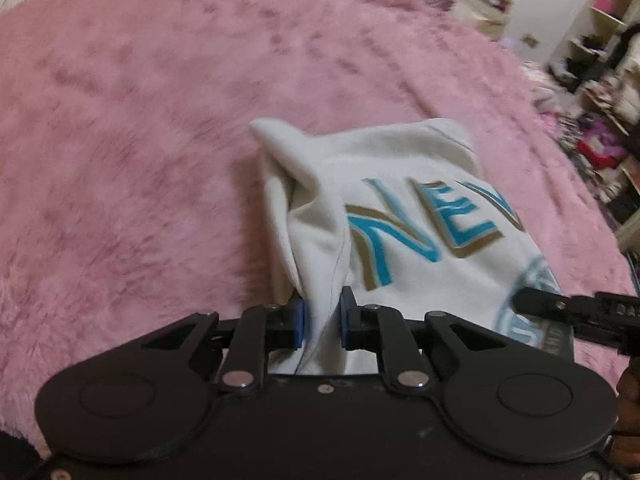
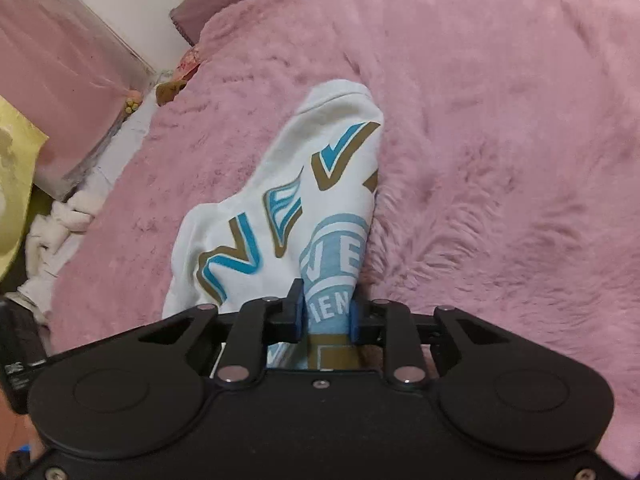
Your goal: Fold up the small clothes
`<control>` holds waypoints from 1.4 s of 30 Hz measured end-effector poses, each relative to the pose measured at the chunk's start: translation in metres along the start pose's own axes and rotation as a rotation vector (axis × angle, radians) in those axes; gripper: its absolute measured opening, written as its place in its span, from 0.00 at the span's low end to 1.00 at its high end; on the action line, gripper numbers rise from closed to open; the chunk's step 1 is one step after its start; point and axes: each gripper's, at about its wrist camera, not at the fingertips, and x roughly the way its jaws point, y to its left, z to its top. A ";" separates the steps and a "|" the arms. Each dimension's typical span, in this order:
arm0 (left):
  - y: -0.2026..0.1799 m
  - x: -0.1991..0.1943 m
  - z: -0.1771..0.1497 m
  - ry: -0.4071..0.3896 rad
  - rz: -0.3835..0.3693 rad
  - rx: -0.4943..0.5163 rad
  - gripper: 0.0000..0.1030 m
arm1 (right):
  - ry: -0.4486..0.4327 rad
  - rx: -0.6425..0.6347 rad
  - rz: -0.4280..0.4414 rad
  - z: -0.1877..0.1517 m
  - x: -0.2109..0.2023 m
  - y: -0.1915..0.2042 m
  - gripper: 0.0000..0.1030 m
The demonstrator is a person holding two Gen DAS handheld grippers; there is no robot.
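A small white shirt [image 1: 400, 208] with blue and gold letters and a pale blue round print lies on a pink fluffy blanket [image 1: 140, 140]. My left gripper [image 1: 323, 316] is shut on a bunched white fold at the shirt's near left edge. In the right wrist view the same shirt [image 2: 280, 200] stretches away from me, and my right gripper [image 2: 326, 316] is shut on its near edge at the pale blue print. The right gripper's black tip [image 1: 560, 306] shows at the right of the left wrist view, on the shirt's other near corner.
The pink blanket [image 2: 500, 160] covers the bed all around the shirt. White shelves [image 1: 600, 40] crowded with clutter stand beyond the bed's far right. A pink panel [image 2: 60, 80], a yellow object [image 2: 16, 168] and crumpled white cloth [image 2: 60, 224] lie off the bed's left edge.
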 end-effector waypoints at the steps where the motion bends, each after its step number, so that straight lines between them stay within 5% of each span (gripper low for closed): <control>1: -0.008 -0.003 0.000 -0.010 -0.005 0.014 0.13 | -0.011 0.004 -0.004 0.000 -0.003 0.002 0.16; 8: -0.063 -0.024 0.014 -0.084 -0.073 0.072 0.13 | -0.109 -0.017 -0.039 0.018 -0.047 0.002 0.13; 18: -0.094 0.011 0.014 -0.012 -0.170 0.006 0.13 | -0.154 0.086 -0.141 0.038 -0.079 -0.065 0.13; 24: -0.116 0.073 -0.024 0.117 0.006 0.159 0.19 | -0.029 0.075 -0.301 0.005 -0.030 -0.123 0.18; 28: -0.125 0.072 -0.034 0.082 0.072 0.259 0.30 | -0.063 0.041 -0.317 -0.001 -0.030 -0.122 0.23; 32: -0.142 0.036 -0.021 0.019 0.201 0.350 0.38 | -0.143 -0.082 -0.386 0.012 -0.075 -0.089 0.22; 34: -0.146 0.011 -0.017 -0.041 0.195 0.365 0.41 | -0.154 -0.098 -0.298 0.013 -0.093 -0.081 0.22; 37: -0.148 -0.008 -0.019 -0.015 0.056 0.320 0.44 | -0.073 -0.126 -0.191 -0.006 -0.095 -0.065 0.22; 39: -0.149 0.003 -0.034 0.039 0.029 0.317 0.48 | 0.031 -0.157 -0.262 -0.027 -0.073 -0.067 0.20; 42: -0.133 0.046 -0.080 0.191 0.117 0.370 0.50 | 0.085 -0.095 -0.351 -0.062 -0.045 -0.102 0.00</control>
